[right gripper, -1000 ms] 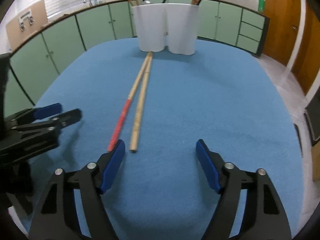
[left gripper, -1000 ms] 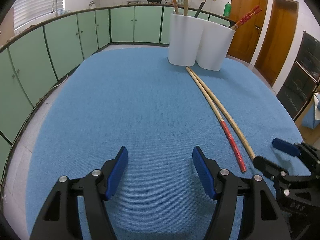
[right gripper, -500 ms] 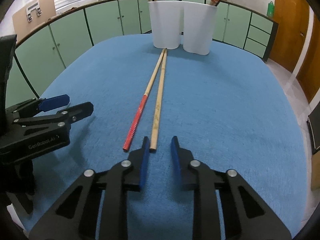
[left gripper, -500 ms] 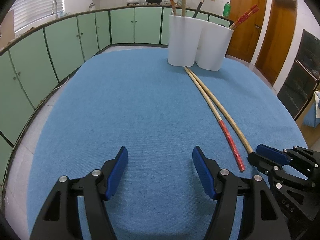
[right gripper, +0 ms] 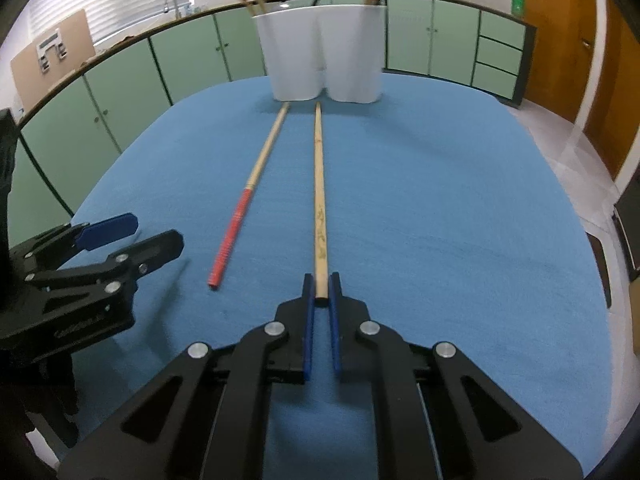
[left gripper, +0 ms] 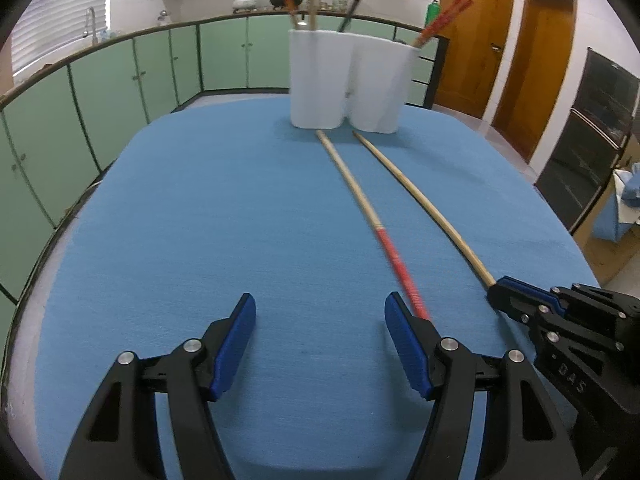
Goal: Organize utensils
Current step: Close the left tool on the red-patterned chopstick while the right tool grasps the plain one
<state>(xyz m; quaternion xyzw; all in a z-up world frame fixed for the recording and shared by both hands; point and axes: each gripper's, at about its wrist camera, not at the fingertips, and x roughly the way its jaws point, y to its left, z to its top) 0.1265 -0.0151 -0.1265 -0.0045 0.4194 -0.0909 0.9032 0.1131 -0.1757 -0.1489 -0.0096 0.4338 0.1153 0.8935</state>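
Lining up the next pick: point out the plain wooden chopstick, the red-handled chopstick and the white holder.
plain wooden chopstick (right gripper: 319, 184), right wrist view, mid-shaft
red-handled chopstick (right gripper: 232, 236), right wrist view, red section
white holder (right gripper: 320, 52), right wrist view, front wall

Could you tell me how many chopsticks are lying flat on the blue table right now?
2: the plain chopstick, its near end in the right claw, and the red-handled chopstick left of it.
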